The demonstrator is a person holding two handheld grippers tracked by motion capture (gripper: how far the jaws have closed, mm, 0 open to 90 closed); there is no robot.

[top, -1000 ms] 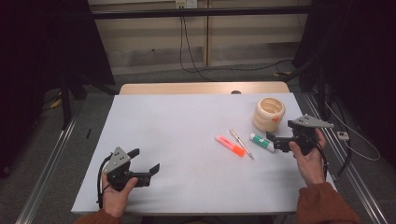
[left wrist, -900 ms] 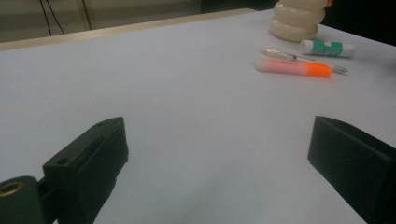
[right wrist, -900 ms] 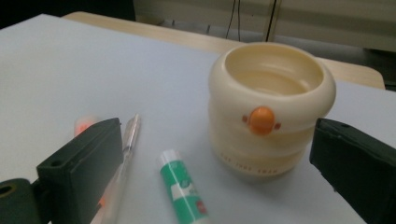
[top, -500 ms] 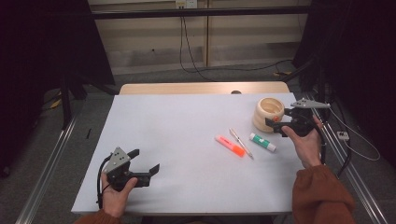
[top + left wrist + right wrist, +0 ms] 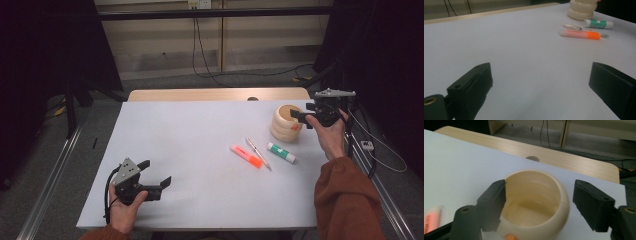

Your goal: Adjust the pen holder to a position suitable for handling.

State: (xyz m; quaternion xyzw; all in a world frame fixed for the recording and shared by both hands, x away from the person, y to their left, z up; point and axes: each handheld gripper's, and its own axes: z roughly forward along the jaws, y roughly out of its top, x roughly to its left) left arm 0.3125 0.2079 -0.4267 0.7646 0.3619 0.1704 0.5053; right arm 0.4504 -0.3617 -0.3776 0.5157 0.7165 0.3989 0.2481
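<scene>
A cream ribbed cup [image 5: 285,122] stands at the table's far right. My right gripper [image 5: 296,119] hovers at its right rim and points left over it. In the right gripper view the cup [image 5: 536,200] lies under the gripper [image 5: 540,187]. One jaw overlaps the left rim and the other stands off to the right of the cup. The jaws have just been closing and press on nothing. An orange highlighter [image 5: 246,156], a pen [image 5: 258,152] and a green-and-white glue stick [image 5: 281,152] lie in front of the cup. My left gripper [image 5: 156,172] rests open near the front left.
The white table top [image 5: 200,130] has a wooden strip with a round hole [image 5: 252,98] along its far edge. Cables run across the floor behind. The left gripper view has the highlighter [image 5: 579,34], pen [image 5: 584,28], glue stick [image 5: 599,23] and cup [image 5: 582,10] far ahead.
The right hand has moved away from the glue stick, farther back and slightly up to the cup, and its jaws stand narrower. The left hand has not moved.
</scene>
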